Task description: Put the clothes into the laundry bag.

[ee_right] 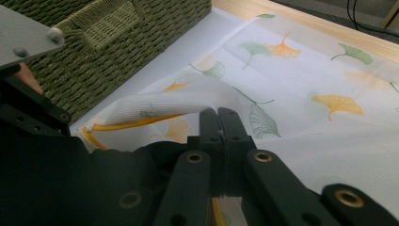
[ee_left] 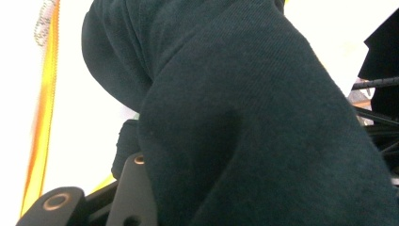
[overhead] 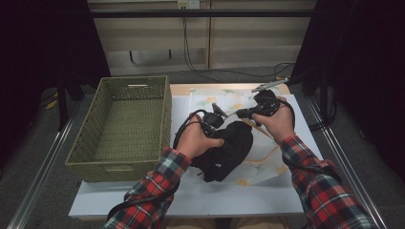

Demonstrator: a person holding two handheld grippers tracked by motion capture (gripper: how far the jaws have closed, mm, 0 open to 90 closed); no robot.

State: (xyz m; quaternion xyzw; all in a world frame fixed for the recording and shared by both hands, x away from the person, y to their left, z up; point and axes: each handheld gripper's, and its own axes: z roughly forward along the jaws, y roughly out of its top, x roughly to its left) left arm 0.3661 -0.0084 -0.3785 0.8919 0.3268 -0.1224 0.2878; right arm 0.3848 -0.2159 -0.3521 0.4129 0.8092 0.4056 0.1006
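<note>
Dark curtains and a pale wall panel with hanging cables are framing the far side of the scene, and a white table [overhead: 200,200] is standing in front of them between two metal rails. On its left half a woven green basket [overhead: 125,126] is sitting, reaching to the far left corner and overhanging the left edge. Just beside the basket, toward the middle of the table, a white mesh bag [overhead: 228,101] printed with green and orange leaves is lying flat, reaching the far edge, its yellow-orange zipper [ee_right: 136,123] running along the lifted flap. A black garment [overhead: 229,150] is lying bunched on the near part of the bag, close to the basket's right wall.

The left gripper [overhead: 210,125], carried by a hand in a red plaid sleeve, is pressing into the garment; in the left gripper view the dark cloth [ee_left: 254,132] is bulging over the one jaw that shows, and whether the jaws are clamping the cloth cannot be told.

The right gripper [ee_right: 219,117] is hovering over the far part of the bag, its two jaws pressed together and pinching a raised fold of the white mesh at the bag's opening, with the garment just below and beside them.
</note>
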